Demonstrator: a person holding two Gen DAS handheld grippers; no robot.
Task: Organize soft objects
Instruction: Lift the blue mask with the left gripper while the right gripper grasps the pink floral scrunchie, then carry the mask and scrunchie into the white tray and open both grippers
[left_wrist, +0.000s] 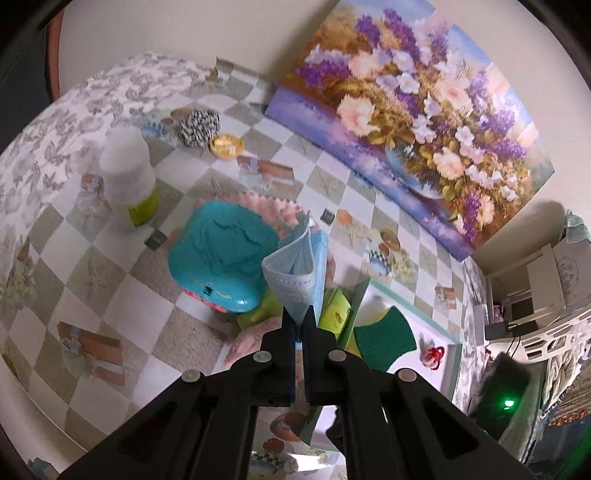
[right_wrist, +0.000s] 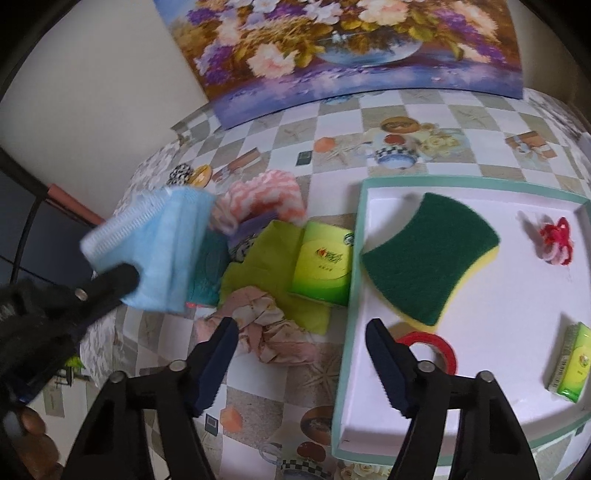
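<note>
Left gripper clamped on blue face mask, lifted above clutter pile. Right gripper wide open, empty. We judge: carry mask over tray, lower into bare patch beside sponge, then release.

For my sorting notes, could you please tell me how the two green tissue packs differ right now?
One tissue pack lies outside the tray, on the green cloth against the tray's left wall; the other tissue pack lies inside the tray near its right edge. The outside pack shows its broad printed face, while the inside one appears narrower. Both share green-yellow wrapping, and neither is gripped.
</note>
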